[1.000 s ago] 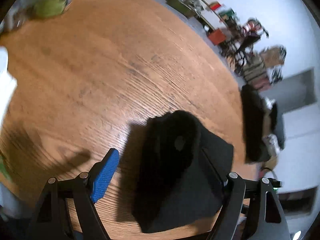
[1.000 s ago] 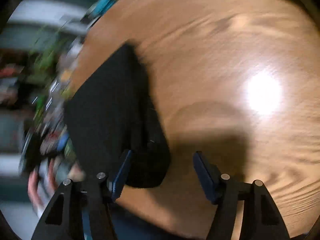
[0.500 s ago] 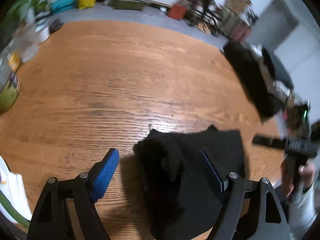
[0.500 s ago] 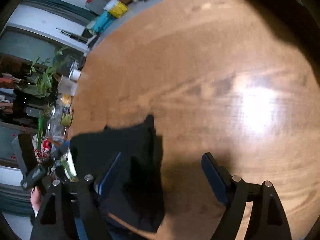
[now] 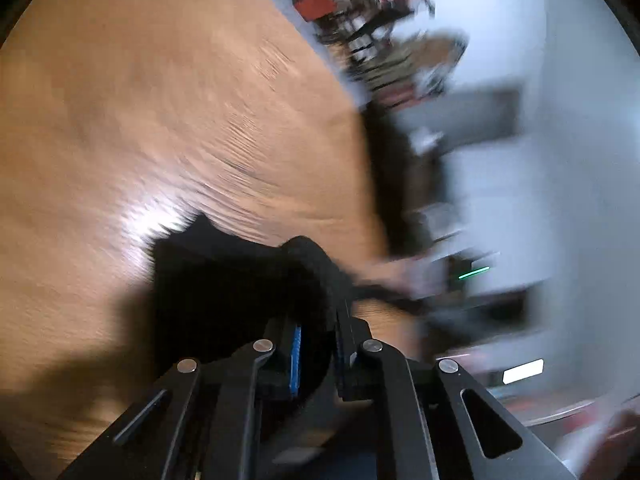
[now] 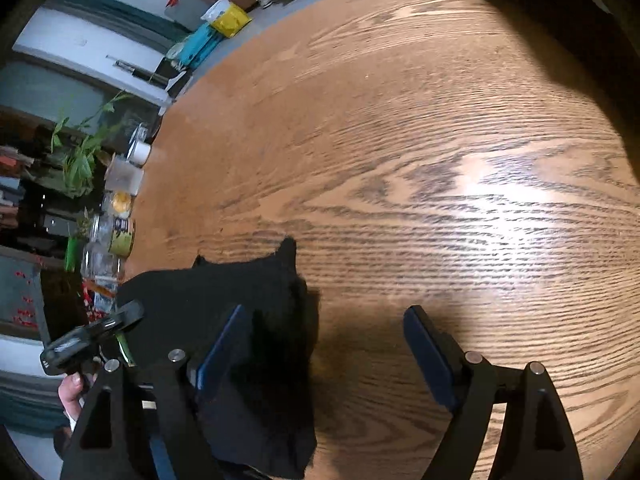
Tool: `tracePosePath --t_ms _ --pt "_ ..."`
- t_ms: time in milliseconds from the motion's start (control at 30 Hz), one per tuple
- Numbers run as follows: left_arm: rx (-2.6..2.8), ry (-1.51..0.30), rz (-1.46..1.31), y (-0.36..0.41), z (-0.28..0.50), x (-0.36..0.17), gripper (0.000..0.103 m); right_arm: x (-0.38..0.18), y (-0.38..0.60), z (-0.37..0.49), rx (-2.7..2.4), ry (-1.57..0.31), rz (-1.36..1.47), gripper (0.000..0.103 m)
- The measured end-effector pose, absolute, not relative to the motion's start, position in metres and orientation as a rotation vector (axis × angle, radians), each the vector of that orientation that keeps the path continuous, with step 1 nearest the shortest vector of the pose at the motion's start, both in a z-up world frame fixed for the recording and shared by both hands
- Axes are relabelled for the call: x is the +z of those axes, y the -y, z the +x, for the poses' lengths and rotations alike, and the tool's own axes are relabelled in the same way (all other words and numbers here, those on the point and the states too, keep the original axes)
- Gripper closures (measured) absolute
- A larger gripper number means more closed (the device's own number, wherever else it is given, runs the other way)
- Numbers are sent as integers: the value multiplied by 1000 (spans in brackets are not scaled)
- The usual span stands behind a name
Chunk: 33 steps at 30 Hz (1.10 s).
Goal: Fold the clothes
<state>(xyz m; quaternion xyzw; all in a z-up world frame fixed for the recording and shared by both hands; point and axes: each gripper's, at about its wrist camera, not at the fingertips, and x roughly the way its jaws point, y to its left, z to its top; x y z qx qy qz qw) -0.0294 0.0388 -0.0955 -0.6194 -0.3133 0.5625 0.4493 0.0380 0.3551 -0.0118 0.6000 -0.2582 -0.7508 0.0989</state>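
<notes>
Your left hand-held gripper (image 5: 318,346) has just been closing and now pinches a bunched fold of the black garment (image 6: 224,312), which lies at the near edge of the wooden surface (image 6: 400,140), partly folded. Your right hand-held gripper (image 6: 328,344) has its jaws wide apart and holds nothing — the cloth sits beside its left finger only. With one corner held, a lift could drag the whole pile and undo the fold. The left view is blurred — a grip this thin might slip, or the cloth could slide off the edge.
</notes>
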Motion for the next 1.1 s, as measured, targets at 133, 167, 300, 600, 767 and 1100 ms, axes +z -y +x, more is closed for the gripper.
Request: tracePosePath --t_ms 133,167,300,600,767,1100 --pt "1253 1091 -1652 -10 -43 -152 91 -25 -347 25 -2198 809 1779 19" --pt "1298 1078 -1684 -4 -44 -156 86 -28 -344 23 -2186 816 1776 19" --pt "1608 935 -1703 16 -46 -129 15 -24 -336 23 -2189 791 1734 19" --pt "1981 265 -1457 -14 17 -58 15 -5 -305 64 -2152 621 1670 32" --pt "1768 279 -1546 -37 20 -90 49 -33 -273 79 -1992 619 1708 61" --pt "1554 680 -1670 -10 -13 -134 65 -28 -268 61 -2018 601 1634 87"
